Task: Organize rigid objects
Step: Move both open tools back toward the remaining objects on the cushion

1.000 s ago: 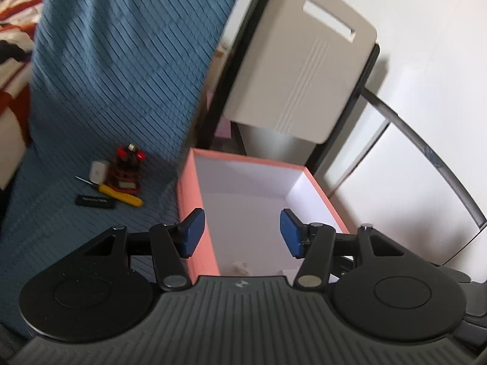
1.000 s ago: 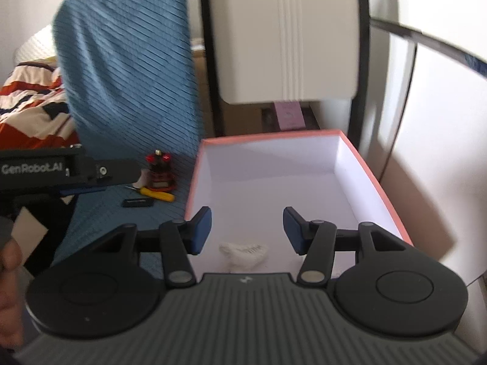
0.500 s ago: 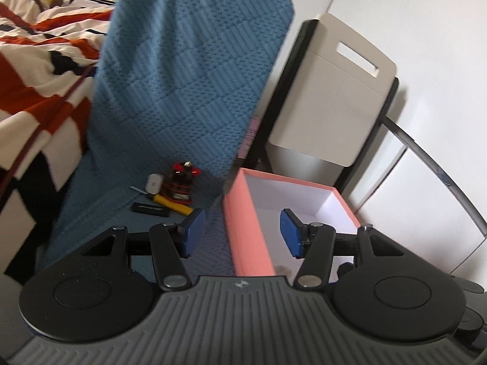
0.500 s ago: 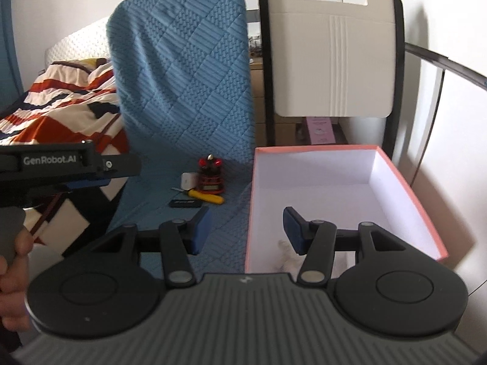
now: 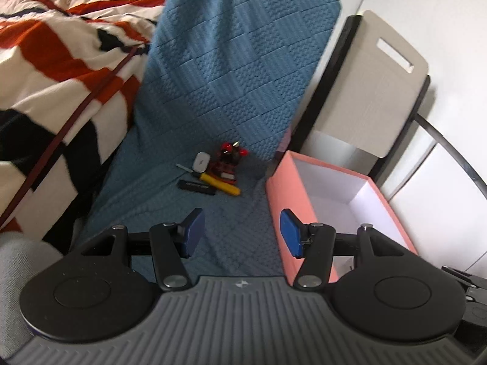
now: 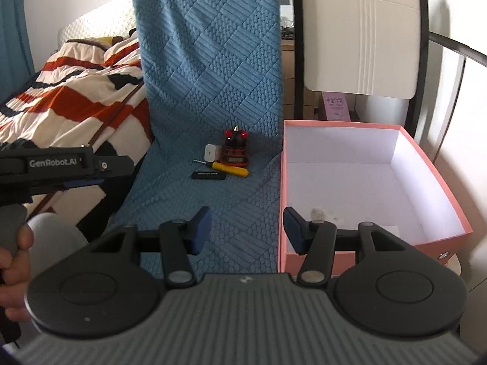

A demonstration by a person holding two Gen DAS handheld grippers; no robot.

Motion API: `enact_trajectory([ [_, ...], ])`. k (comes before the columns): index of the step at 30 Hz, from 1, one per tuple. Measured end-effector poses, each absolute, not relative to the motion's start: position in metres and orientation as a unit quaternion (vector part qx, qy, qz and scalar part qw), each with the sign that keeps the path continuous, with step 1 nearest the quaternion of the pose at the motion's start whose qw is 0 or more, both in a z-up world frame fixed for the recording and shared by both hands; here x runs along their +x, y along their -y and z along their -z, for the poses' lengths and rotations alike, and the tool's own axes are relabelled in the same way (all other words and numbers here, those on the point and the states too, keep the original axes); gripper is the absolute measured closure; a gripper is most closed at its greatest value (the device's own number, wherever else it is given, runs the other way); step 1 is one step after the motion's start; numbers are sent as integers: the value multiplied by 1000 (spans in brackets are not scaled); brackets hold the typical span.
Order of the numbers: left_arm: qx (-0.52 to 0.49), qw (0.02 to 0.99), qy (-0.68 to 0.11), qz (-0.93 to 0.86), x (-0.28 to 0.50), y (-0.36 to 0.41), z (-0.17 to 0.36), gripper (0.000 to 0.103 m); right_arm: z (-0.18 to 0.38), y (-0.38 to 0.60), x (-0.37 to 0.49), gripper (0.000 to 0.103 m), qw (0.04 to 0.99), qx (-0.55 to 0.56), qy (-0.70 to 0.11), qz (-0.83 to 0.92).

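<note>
On the blue quilted chair seat (image 5: 213, 213) lies a small cluster: a red and black toy (image 5: 228, 161) (image 6: 236, 149), a white charger block (image 5: 201, 161) (image 6: 212, 152), a yellow-handled screwdriver (image 5: 219, 184) (image 6: 229, 168) and a black stick (image 5: 196, 187) (image 6: 209, 175). To their right stands a pink box (image 5: 283, 206) (image 6: 426, 164), white inside, with a small pale item (image 6: 318, 213) on its floor. My left gripper (image 5: 242, 231) is open and empty, well short of the cluster. My right gripper (image 6: 246, 228) is open and empty over the box's near left edge.
A striped red, white and black blanket (image 6: 76, 97) covers a bed on the left. A beige chair back (image 6: 362, 30) with a black frame rises behind the box. A white wall (image 5: 426, 6) is on the right. A hand (image 6: 13, 261) holds the left gripper's body (image 6: 61, 167).
Both grippers have pulled back and leftward from above the box. The box interior filled the views before; now the chair seat and the small objects sit ahead. The jaws kept the same width.
</note>
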State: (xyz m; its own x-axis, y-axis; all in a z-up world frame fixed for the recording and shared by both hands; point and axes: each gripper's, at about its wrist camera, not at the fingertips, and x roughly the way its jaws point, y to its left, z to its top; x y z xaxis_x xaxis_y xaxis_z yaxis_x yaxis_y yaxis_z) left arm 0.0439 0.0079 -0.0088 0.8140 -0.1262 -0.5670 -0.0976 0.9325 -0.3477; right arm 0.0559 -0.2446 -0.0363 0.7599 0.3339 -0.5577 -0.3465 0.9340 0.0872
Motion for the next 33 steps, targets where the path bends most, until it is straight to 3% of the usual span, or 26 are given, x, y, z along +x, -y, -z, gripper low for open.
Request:
enact_trajectory([
  [13, -185, 936, -300, -10, 52, -37, 29, 42, 46, 230, 65, 48, 938, -11, -293, -186],
  [33, -170, 936, -308, 11, 154, -49, 95, 42, 86, 201, 161, 48, 939, 12, -284, -193],
])
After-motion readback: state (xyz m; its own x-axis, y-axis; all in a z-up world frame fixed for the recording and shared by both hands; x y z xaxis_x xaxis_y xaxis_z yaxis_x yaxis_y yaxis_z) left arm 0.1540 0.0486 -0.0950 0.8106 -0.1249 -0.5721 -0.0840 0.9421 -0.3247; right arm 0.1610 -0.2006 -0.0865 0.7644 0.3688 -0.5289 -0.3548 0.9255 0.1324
